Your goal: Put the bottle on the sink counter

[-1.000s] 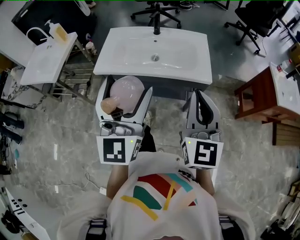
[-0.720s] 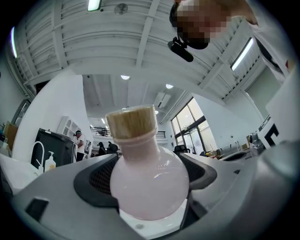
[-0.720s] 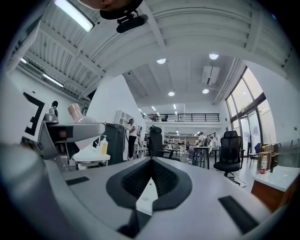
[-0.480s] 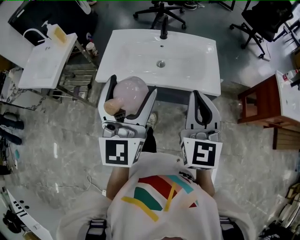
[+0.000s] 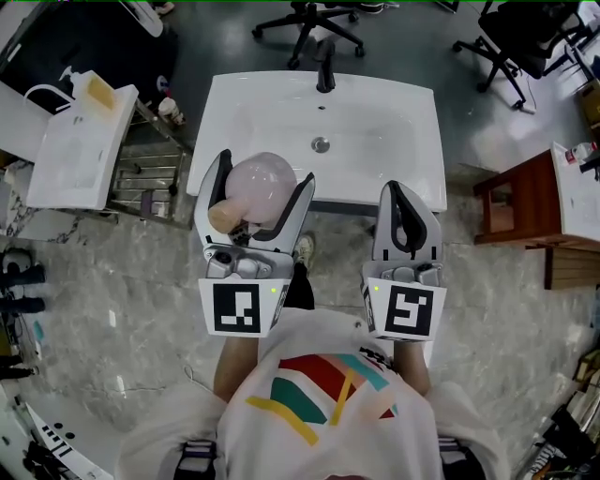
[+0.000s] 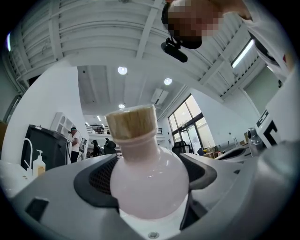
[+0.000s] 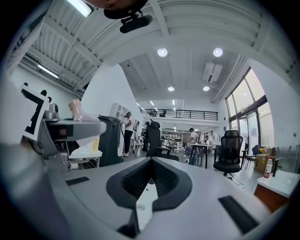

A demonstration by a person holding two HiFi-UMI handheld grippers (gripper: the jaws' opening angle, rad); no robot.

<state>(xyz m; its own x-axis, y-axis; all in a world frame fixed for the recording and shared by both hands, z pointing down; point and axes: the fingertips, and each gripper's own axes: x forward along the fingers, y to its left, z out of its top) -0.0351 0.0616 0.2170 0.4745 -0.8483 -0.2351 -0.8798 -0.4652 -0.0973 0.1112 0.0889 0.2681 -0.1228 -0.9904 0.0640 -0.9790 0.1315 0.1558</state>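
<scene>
A round pale-pink bottle (image 5: pixel 260 181) with a cork stopper (image 5: pixel 217 214) lies sideways between the jaws of my left gripper (image 5: pixel 265 171), which is shut on it. It hangs over the front left edge of the white sink counter (image 5: pixel 417 173). In the left gripper view the bottle (image 6: pixel 147 183) fills the gap between the jaws, cork (image 6: pixel 133 121) pointing up. My right gripper (image 5: pixel 403 199) is shut and holds nothing, just in front of the counter's front right edge. In its own view the right gripper (image 7: pixel 150 180) has its pads pressed together.
The basin has a black faucet (image 5: pixel 324 66) at the back and a drain (image 5: pixel 321 144). A second white basin (image 5: pixel 70 141) with a soap bottle (image 5: pixel 98 92) stands on a rack at the left. A brown wooden table (image 5: pixel 525 202) is at the right, office chairs (image 5: pixel 309 19) behind.
The sink counter has come closer in the head view. Both grippers now reach its front edge, and the bottle still sits in the left gripper.
</scene>
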